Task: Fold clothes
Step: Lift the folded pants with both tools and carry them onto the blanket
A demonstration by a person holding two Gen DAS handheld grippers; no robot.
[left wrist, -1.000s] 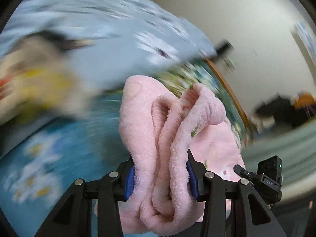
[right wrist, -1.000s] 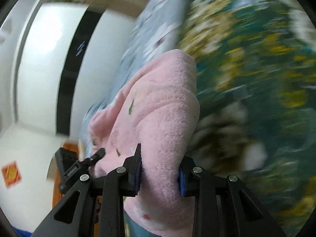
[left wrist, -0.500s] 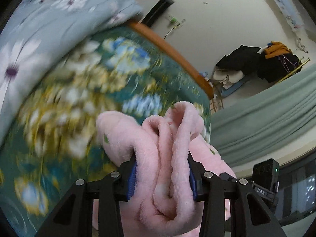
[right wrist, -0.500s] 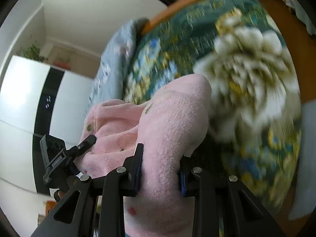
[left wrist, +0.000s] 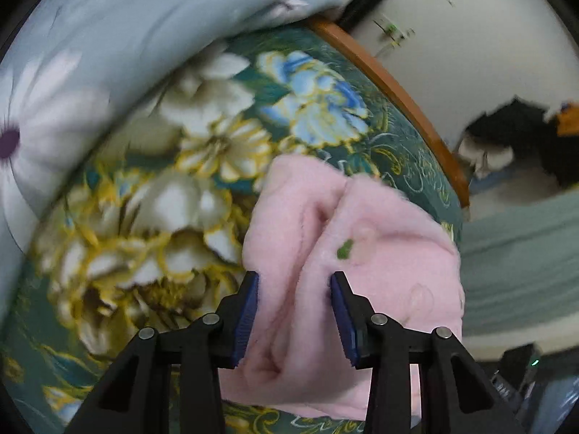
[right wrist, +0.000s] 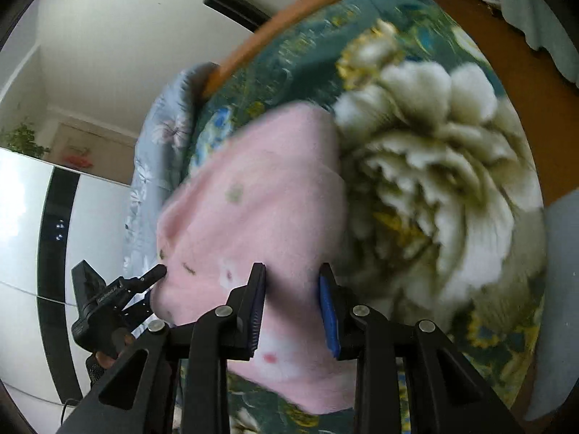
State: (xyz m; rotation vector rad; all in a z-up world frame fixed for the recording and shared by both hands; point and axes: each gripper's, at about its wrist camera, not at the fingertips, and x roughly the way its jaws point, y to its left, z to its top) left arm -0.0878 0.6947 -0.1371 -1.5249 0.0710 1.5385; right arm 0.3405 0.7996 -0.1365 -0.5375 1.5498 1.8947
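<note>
A fluffy pink garment (left wrist: 347, 253) with small printed motifs is held over the green floral bedspread (left wrist: 163, 199). My left gripper (left wrist: 294, 311) is shut on a bunched fold of it, blue pads pressing both sides. My right gripper (right wrist: 291, 307) is shut on another part of the same pink garment (right wrist: 260, 199). The left gripper's body (right wrist: 101, 307) shows at the lower left of the right wrist view, at the garment's edge. The garment's lower part is hidden behind the grippers.
A grey-blue duvet with white daisies (left wrist: 90, 54) lies bunched at the bed's far side. The wooden bed frame (left wrist: 398, 97) edges the bedspread. Dark clothes (left wrist: 524, 137) are piled by the wall. A white wardrobe (right wrist: 29, 253) stands at left.
Both grippers have swung with the pink garment and come lower and closer to the bedspread. The garment now spreads wider between them. Both grips have held.
</note>
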